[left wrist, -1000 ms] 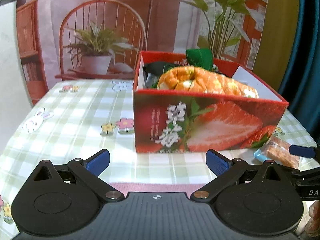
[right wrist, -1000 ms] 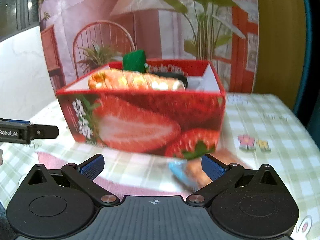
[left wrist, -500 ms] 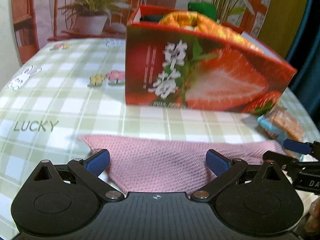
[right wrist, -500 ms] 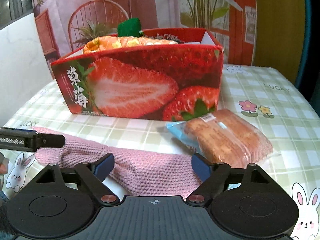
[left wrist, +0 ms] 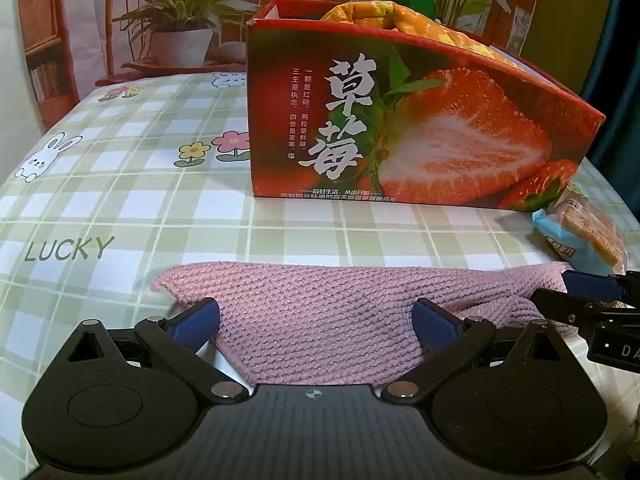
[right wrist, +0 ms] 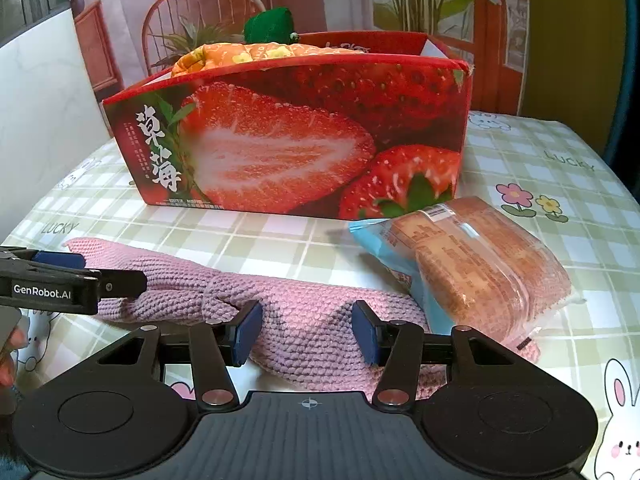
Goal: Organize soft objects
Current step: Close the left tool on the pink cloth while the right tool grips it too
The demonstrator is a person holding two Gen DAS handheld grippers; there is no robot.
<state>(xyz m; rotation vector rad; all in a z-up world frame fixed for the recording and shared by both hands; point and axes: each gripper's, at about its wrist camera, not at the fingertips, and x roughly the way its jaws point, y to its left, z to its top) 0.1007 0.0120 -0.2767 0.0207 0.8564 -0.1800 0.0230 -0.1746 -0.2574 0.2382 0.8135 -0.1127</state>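
Observation:
A pink knitted cloth lies flat on the checked tablecloth, in front of a red strawberry box. My left gripper is open wide, low over the cloth's left part, fabric between its pads. My right gripper is over the cloth at its right part. Its jaws are closing, with fabric bunching between the pads but not clamped. The box holds an orange patterned soft item and a green one.
A wrapped bread pack lies on the cloth's right end, close to the right gripper's right finger. The box stands just behind. A wall with a printed backdrop closes the far side. A hand shows at the left edge of the right wrist view.
Both grippers dropped and tilted down onto the pink cloth, which came into view. The right jaws narrowed around the fabric, which has bunched. The left jaws stayed wide.

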